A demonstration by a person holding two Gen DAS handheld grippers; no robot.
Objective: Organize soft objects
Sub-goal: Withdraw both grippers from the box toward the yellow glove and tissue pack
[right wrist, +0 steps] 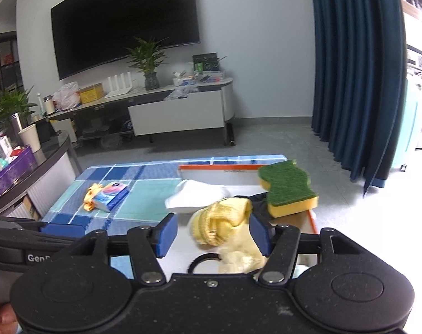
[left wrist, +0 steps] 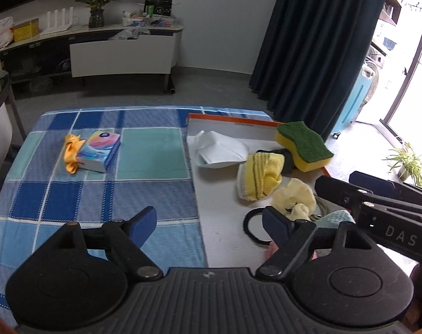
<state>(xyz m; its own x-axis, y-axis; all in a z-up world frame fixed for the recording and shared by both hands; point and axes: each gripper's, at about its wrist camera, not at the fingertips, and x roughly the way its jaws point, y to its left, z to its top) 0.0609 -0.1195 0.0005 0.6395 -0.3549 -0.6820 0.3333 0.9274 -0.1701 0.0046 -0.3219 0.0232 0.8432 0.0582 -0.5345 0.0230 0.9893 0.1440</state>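
Observation:
A white tray with an orange rim [left wrist: 225,194] lies on the right of a blue checked cloth [left wrist: 105,194]. In it lie a white mask [left wrist: 219,150], a yellow-green sponge [left wrist: 302,144], a rolled yellow cloth [left wrist: 261,178], a pale yellow fluffy piece [left wrist: 294,197] and a black hair band [left wrist: 252,228]. An orange cloth [left wrist: 71,153] and a tissue pack [left wrist: 99,150] lie on the left of the cloth. My left gripper [left wrist: 211,222] is open over the tray's near left edge. My right gripper [right wrist: 211,233] is open above the rolled yellow cloth [right wrist: 222,222]; it also shows in the left wrist view [left wrist: 378,203].
A TV cabinet [right wrist: 177,111] stands behind against the wall, with a potted plant [right wrist: 149,64]. A dark curtain [left wrist: 316,41] hangs at the right. A glass side table [right wrist: 21,172] with boxes stands at the left.

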